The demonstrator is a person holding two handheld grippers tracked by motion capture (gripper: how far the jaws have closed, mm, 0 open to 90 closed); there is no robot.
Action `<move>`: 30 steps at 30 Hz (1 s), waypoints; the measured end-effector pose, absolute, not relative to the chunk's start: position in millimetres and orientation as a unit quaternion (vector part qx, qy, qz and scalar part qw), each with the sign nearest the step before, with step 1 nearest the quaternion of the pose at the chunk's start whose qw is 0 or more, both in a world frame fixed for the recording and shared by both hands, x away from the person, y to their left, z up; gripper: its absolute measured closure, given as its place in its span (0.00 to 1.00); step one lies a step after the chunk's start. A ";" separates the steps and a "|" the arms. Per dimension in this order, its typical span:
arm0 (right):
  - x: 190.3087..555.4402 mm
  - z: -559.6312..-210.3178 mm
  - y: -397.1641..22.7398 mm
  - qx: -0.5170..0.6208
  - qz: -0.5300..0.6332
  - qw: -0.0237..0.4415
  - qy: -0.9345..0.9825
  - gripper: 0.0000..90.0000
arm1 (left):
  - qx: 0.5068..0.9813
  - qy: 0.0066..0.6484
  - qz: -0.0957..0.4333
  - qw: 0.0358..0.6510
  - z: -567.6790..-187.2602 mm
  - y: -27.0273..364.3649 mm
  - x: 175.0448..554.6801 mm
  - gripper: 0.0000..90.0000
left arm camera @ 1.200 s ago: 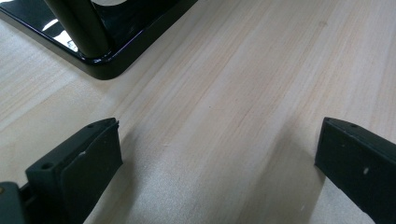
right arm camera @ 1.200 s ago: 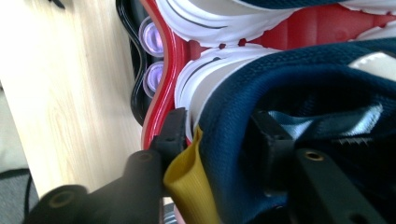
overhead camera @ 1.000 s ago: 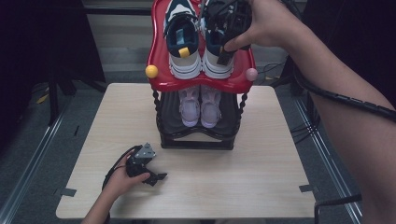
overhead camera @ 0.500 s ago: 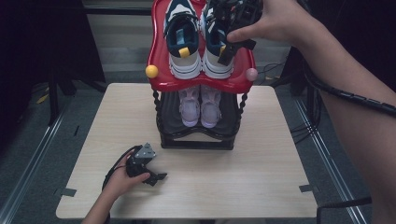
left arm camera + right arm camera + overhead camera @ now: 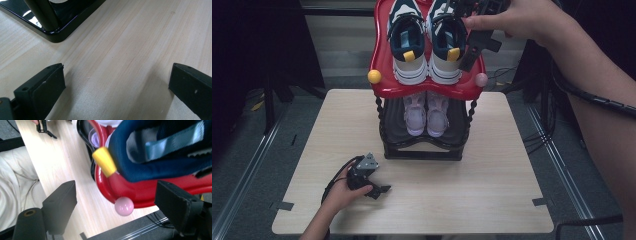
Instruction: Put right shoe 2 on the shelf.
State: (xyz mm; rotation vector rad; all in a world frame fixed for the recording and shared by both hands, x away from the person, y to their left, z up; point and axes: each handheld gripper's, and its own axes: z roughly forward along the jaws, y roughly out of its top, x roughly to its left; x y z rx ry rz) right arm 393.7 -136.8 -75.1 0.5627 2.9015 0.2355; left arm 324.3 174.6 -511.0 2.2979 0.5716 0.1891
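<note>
Sneakers look sorted: the navy pair (image 5: 428, 45) sits on the rack's red top shelf (image 5: 384, 86), pink pair (image 5: 426, 114) below. Right claw (image 5: 473, 46) has just been opening, nothing between its jaws. Left claw (image 5: 379, 190) rests released on the desk (image 5: 492, 175). Probably nothing left.
</note>
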 end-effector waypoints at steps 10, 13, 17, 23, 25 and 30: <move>391.2 -76.9 -143.3 0.189 0.060 0.058 0.978 0.21 | 0.897 0.223 0.074 0.374 -511.0 174.6 324.2 0.00; 391.0 -78.2 -143.9 0.189 0.051 0.050 0.979 0.22 | 0.897 0.224 0.074 0.374 -511.0 174.5 324.2 0.00; 389.9 -81.1 -145.3 0.188 0.047 0.043 0.980 0.22 | 0.897 0.224 0.074 0.374 -511.0 174.6 324.2 0.00; 387.0 -84.8 -147.9 0.185 0.046 0.033 0.981 0.22 | 0.897 0.223 0.074 0.374 -511.0 174.6 324.2 0.00; 385.2 -86.0 -148.8 0.184 0.042 0.033 0.982 0.22 | 0.897 0.224 0.074 0.374 -511.0 174.6 324.2 0.00; 379.6 -89.7 -153.3 0.181 0.037 0.027 0.982 0.22 | 0.897 0.224 0.074 0.374 -511.0 174.5 324.2 0.00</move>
